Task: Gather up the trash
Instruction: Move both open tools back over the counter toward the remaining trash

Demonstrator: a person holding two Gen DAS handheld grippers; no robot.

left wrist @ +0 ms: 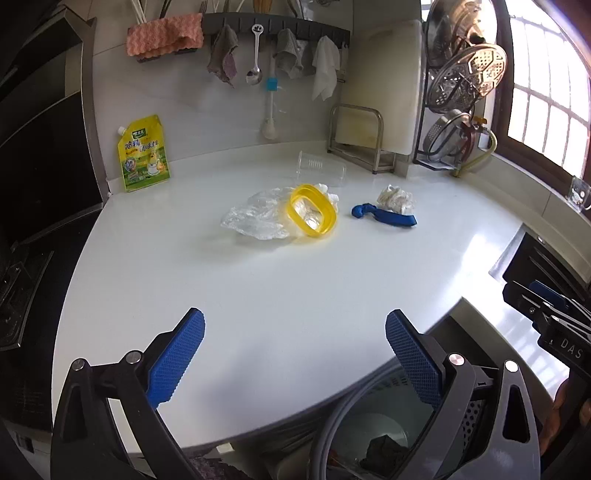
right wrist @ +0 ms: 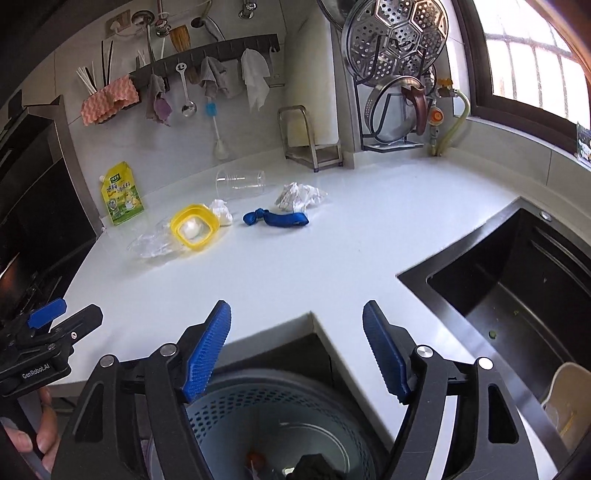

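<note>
Trash lies on the white counter (left wrist: 258, 288): a crumpled clear plastic bag (left wrist: 255, 218), a yellow ring-shaped lid (left wrist: 313, 215) with white paper (right wrist: 221, 212) behind it, a knotted blue glove (left wrist: 384, 218), a crumpled white tissue (left wrist: 397, 199) and a clear plastic cup (left wrist: 321, 170) on its side. A perforated grey bin (right wrist: 280, 417) with dark scraps inside stands below the counter edge. My left gripper (left wrist: 295, 350) is open and empty near the counter's front. My right gripper (right wrist: 297, 354) is open and empty above the bin.
A yellow refill pouch (left wrist: 144, 158) leans at the back left. Cloths, a spoon and a brush hang on the wall rail (left wrist: 277, 27). A rack with steamer trays and pot lids (right wrist: 399, 74) stands at the back right. A dark sink (right wrist: 509, 295) lies to the right.
</note>
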